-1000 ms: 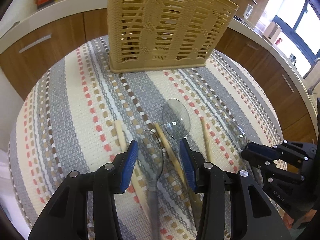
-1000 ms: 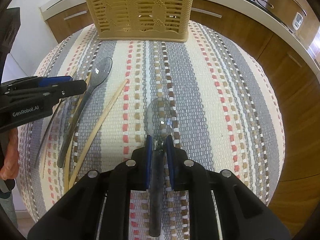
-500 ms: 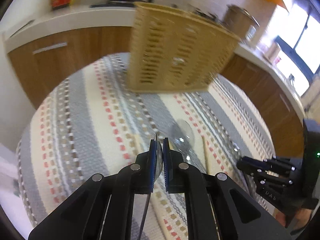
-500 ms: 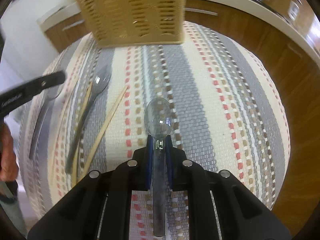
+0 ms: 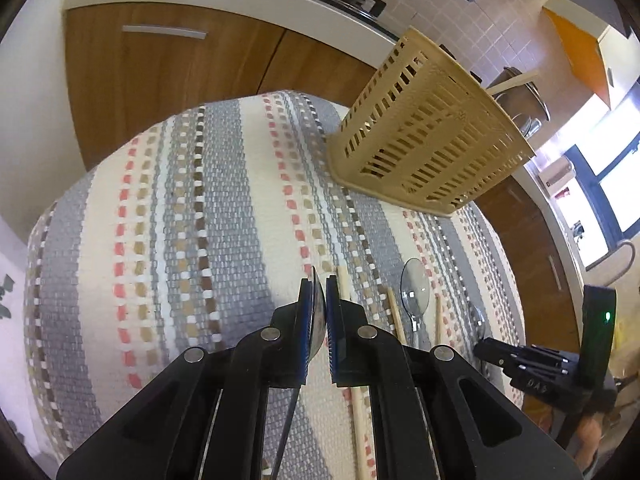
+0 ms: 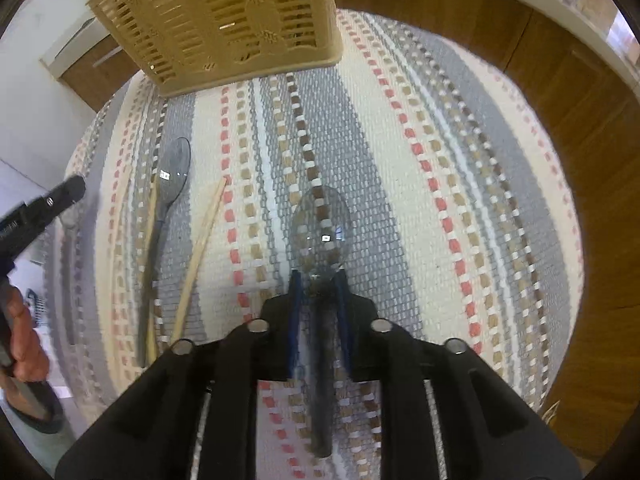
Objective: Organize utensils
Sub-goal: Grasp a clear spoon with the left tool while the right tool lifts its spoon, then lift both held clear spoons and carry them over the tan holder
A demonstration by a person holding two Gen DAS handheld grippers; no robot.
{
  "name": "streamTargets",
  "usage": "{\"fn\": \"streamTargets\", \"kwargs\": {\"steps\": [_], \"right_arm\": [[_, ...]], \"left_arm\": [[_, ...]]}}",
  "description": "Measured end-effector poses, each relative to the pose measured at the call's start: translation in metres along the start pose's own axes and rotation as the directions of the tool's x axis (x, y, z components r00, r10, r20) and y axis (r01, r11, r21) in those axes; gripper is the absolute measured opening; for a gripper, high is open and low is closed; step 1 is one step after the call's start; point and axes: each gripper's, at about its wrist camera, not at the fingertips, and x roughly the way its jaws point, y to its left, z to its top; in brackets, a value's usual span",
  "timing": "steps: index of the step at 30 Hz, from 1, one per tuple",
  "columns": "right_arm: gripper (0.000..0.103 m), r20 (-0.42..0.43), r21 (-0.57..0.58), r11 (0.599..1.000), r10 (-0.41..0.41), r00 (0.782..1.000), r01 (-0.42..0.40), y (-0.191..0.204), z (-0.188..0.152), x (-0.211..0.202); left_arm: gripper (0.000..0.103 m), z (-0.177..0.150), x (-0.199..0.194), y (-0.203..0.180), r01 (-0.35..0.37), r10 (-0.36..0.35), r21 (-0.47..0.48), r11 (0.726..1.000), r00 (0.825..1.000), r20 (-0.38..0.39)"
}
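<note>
- Left gripper (image 5: 319,300) is clamped edge-on over a thin clear plastic spoon (image 5: 316,320), lifted above the cloth
- Right gripper (image 6: 318,280): jaws just opening, standing loose around another clear spoon (image 6: 320,232) lying on the striped cloth (image 6: 440,160)
- Light, slippery, probably brittle; best held at the neck, bound for the basket (image 6: 224,20)

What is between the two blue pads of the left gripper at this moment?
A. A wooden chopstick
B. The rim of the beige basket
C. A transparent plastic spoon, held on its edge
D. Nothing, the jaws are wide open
C: in the left wrist view the left gripper is shut on the clear spoon, whose bowl stands edge-on between the pads, while the chopsticks lie on the striped cloth and the basket stands apart.
</note>
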Motion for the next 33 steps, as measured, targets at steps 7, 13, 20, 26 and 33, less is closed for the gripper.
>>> {"fn": "streamTargets", "kwargs": {"steps": [7, 13, 20, 26, 33], "right_arm": [[0.055, -0.035, 0.021, 1.000, 0.007, 0.999, -0.006, 0.002, 0.012, 0.005], [0.026, -0.029, -0.058, 0.995, -0.089, 0.996, 0.087, 0.012, 0.019, 0.008], [0.025, 0.078, -0.104, 0.992, -0.068, 0.995, 0.076, 0.016, 0.006, -0.015], [0.000, 0.272, -0.129, 0.991, 0.059, 0.960, -0.025, 0.024, -0.006, -0.066], [0.000, 0.317, -0.180, 0.982, 0.113, 0.942, -0.058, 0.031, 0.007, -0.069]], "left_arm": [[0.005, -0.001, -0.002, -0.008, 0.014, -0.014, 0.046, 0.999, 1.000, 0.003], [0.005, -0.006, 0.004, -0.014, 0.019, -0.018, 0.069, 0.997, 1.000, -0.013], [0.005, -0.005, -0.002, -0.021, 0.060, -0.062, 0.064, 0.996, 0.998, 0.020], [0.005, 0.010, -0.037, -0.042, 0.102, -0.115, 0.099, 0.990, 0.984, 0.135], [0.005, 0.022, -0.073, -0.069, 0.106, -0.147, 0.171, 0.980, 0.959, 0.244]]}}
